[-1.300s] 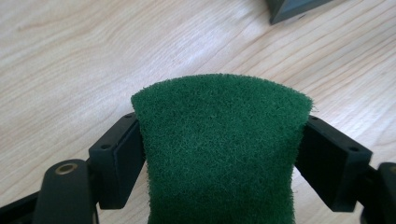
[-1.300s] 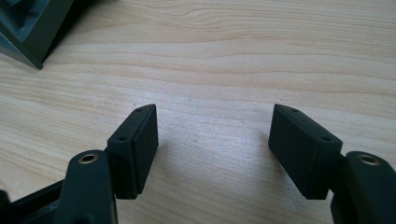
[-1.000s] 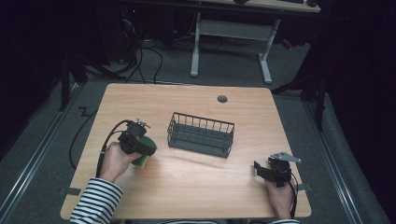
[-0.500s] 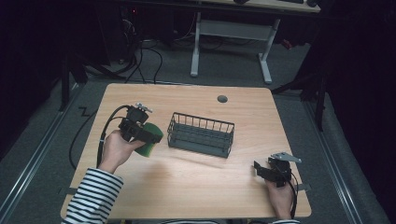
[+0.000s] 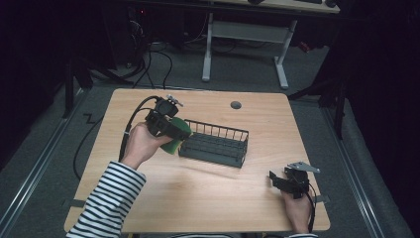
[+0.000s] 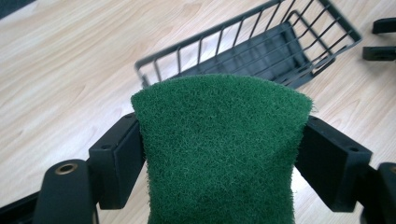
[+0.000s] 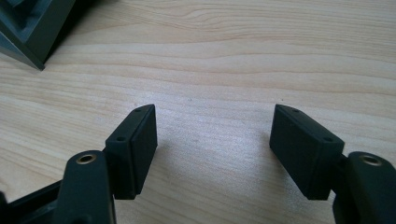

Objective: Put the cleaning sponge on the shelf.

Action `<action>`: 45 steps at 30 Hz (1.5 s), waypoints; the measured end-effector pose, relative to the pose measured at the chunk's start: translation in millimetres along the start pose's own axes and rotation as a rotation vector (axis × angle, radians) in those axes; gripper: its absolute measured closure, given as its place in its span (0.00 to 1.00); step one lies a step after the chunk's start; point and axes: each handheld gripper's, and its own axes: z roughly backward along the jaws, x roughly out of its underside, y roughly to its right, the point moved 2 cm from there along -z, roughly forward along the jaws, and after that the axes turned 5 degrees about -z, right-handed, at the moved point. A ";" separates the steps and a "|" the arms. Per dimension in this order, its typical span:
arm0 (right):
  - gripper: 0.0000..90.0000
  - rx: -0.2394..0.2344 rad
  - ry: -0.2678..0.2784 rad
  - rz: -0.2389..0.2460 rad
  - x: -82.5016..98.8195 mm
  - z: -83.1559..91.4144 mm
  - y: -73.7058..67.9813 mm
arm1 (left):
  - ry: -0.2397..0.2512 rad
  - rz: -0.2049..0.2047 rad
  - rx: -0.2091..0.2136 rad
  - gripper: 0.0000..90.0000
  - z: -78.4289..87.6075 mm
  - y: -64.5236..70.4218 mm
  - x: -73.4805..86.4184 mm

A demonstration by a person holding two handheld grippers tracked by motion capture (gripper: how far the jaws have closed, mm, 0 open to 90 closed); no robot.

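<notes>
A green pad (image 6: 219, 149) is clamped between the jaws of the left gripper (image 5: 171, 130); both jaws are pressed against its sides. The pad is held above the table (image 5: 198, 198), at the left end of the wire basket (image 5: 214, 144), just beside its rim. The right gripper (image 5: 281, 181) is rested on the near right part of the table, well apart from the basket. Its jaws are spread wide and nothing is gripped.

A dark green scouring pad (image 6: 219, 149) sits between black jaws; the wire basket (image 5: 214, 145) is dark grey, the table (image 5: 198, 198) pale wood-grain, the sleeve (image 5: 106, 201) striped (black and white).
</notes>
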 end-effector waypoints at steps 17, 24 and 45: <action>0.35 0.004 -0.002 0.003 0.0 0.0 -0.2 | -0.043 -0.060 0.006 0.25 -32.8 23.5 -59.6; 0.35 0.003 0.000 0.001 0.0 -0.1 0.1 | -0.060 -0.058 -0.021 0.25 -52.3 25.3 -70.3; 0.35 0.001 0.000 0.003 0.0 0.0 0.3 | -0.064 -0.016 -0.114 0.24 -101.3 12.1 -82.3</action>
